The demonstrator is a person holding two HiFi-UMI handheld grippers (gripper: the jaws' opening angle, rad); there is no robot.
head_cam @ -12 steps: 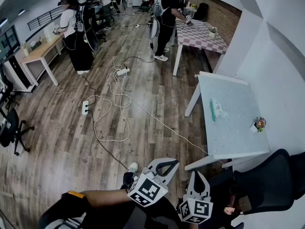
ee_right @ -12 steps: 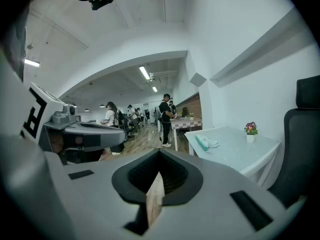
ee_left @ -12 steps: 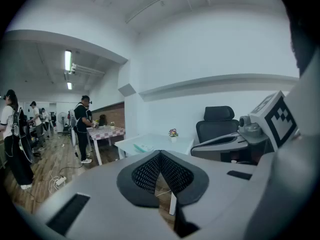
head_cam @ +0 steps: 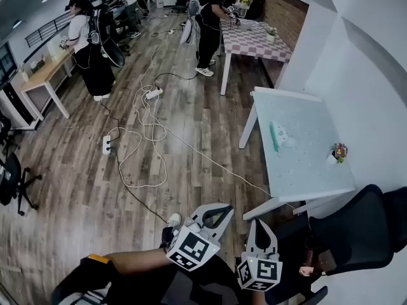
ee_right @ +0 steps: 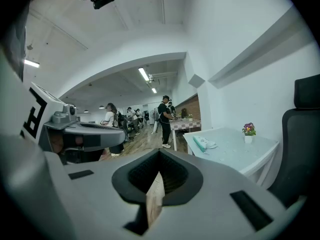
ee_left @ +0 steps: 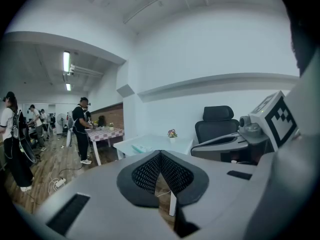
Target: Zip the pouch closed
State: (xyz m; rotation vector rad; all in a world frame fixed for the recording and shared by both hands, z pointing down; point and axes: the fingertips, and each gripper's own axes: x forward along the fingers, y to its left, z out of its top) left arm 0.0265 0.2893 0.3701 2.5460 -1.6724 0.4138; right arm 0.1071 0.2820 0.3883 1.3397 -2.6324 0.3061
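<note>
Clenched empty, left gripper point(head_cam: 226, 209) & right gripper point(head_cam: 260, 224) hang well short of teal pouch point(head_cam: 278, 134) on table point(head_cam: 305, 170); prob. soft, light, slippy; grip pts: one end, zip pull.

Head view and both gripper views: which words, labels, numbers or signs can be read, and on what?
No text can be read in any view.
Left marker cube: black-and-white square pattern, no letters.
Right marker cube: the same, no letters.
Pouch on the table: any print is too small to read.
</note>
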